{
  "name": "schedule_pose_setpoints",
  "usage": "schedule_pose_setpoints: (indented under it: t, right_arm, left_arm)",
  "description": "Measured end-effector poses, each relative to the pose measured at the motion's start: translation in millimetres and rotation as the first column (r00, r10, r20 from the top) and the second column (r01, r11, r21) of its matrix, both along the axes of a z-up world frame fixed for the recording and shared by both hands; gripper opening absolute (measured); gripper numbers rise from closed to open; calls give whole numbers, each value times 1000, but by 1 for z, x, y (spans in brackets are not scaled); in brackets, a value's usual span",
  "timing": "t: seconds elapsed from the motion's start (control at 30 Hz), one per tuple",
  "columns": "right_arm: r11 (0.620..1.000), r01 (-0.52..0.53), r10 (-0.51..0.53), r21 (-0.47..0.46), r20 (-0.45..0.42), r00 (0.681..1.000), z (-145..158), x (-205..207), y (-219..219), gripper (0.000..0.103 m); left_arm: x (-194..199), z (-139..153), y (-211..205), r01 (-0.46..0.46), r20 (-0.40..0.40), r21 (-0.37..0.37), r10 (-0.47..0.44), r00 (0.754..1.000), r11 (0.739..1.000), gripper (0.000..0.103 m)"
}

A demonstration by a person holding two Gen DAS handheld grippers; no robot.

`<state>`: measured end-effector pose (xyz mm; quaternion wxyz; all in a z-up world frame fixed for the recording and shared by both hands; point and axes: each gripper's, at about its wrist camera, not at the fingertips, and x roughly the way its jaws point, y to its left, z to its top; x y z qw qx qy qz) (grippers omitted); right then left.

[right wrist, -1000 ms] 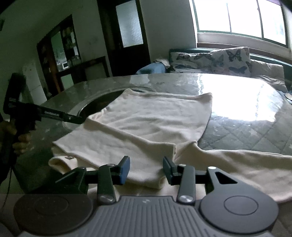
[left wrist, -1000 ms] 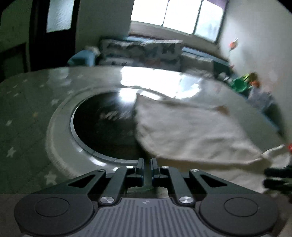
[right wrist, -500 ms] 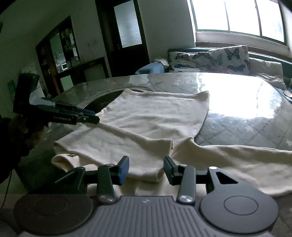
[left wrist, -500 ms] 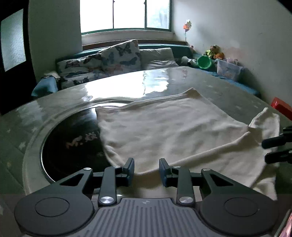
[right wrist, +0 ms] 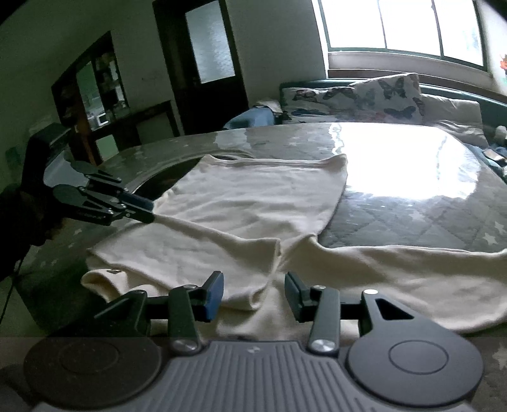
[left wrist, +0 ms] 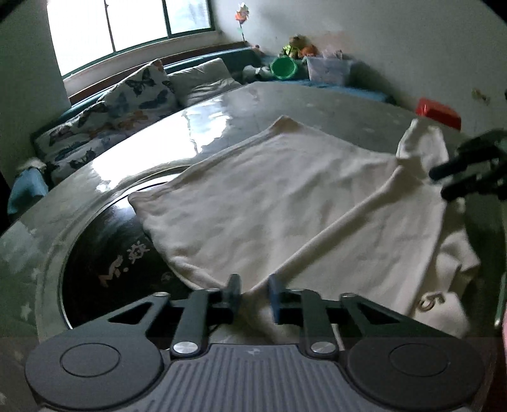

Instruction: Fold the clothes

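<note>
A cream garment (left wrist: pixel 285 196) lies spread over the round worktop (left wrist: pixel 285 104), its body partly covering the dark glass disc (left wrist: pixel 104 253) set into the middle. One sleeve is folded across the body on a slant, and the other sleeve (right wrist: pixel 412 272) trails out flat along the near edge on the right-hand side, seen from the right wrist camera.

The left gripper (left wrist: pixel 253 293) sits low over the near edge of the cloth, where the folded sleeve runs toward it. Its fingers (left wrist: pixel 234 290) have just been closing, and a ridge of fabric rises between them. In the right wrist view the left gripper (right wrist: pixel 149 210) meets the cloth right at the start of a taut ridge, so it looks clamped onto the garment there. A hand (right wrist: pixel 22 218) holds its body at the left edge of that view.

The right gripper (right wrist: pixel 253 293) hovers over the folded sleeve's cuff (right wrist: pixel 253 285) at the near edge of the worktop. Its fingers (right wrist: pixel 214 294) stand apart with the cloth lying below and between them; the pads are not pressing on it. From the left camera the right gripper (left wrist: pixel 443 180) shows as dark tips beside a raised peak of cloth.

Behind the worktop a bench carries butterfly-print cushions (right wrist: pixel 364 95) under a bright window (right wrist: pixel 396 25), and a green bucket (left wrist: pixel 283 68) stands in the corner.
</note>
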<state>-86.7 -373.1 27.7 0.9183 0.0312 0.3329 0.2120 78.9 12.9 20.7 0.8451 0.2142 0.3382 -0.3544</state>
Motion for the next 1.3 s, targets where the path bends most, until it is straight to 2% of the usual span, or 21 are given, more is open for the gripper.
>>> schedule_pose_setpoints:
  t: [0.07, 0.33, 0.43, 0.53, 0.6, 0.7, 0.8, 0.9, 0.93, 1.07, 1.1, 1.2, 1.3]
  right_arm:
    - [1000, 16, -16, 2, -7, 1000, -2, 1, -3, 43]
    - [1000, 29, -28, 12, -20, 999, -13, 1, -7, 46]
    - [1000, 23, -22, 22, -20, 1000, -13, 0, -9, 47]
    - [997, 24, -22, 71, -27, 999, -12, 0, -17, 52]
    - [993, 31, -27, 113, -36, 999, -12, 1, -23, 52]
    - [984, 69, -61, 162, -53, 997, -13, 1, -34, 52]
    - [980, 98, -87, 174, -67, 994, -16, 0, -43, 49]
    - [988, 92, -86, 127, -51, 995, -18, -2, -42, 46]
    - [991, 90, -86, 98, -44, 995, -17, -2, -39, 46]
    - [994, 38, -36, -98, 19, 999, -16, -7, -17, 47]
    - [992, 32, -28, -123, 30, 999, -15, -9, -14, 47]
    - [994, 68, -64, -81, 48, 997, -6, -12, -23, 47]
    - [978, 202, -198, -53, 74, 977, 5, -14, -52, 47]
  left_arm:
    - [-1, 2, 2, -17, 0, 1, 17, 1000, 1000, 10]
    - [-7, 10, 11, -75, 24, 19, 74, 997, 997, 9]
    - [-6, 9, 16, -114, 20, -8, 114, 993, 993, 9]
    - [-9, 11, 16, -114, 30, -38, 115, 993, 993, 9]
    - [-8, 9, 16, -132, 27, -45, 133, 991, 990, 9]
    - [-5, 9, 23, -174, 5, -105, 175, 985, 979, 9]
    - [-6, 9, 25, -184, 10, -103, 186, 982, 977, 9]
    - [-4, 10, 28, -212, 12, -105, 215, 977, 972, 8]
    - [-3, 10, 30, -220, 7, -113, 222, 975, 969, 2]
    - [-2, -4, 28, -246, -18, -43, 246, 969, 968, 2]
    - [-3, -5, 29, -255, -20, -51, 254, 967, 966, 3]
    - [-6, 3, 36, -288, -18, -115, 288, 958, 951, 5]
    - [-13, 14, 37, -287, 3, -142, 291, 957, 947, 5]
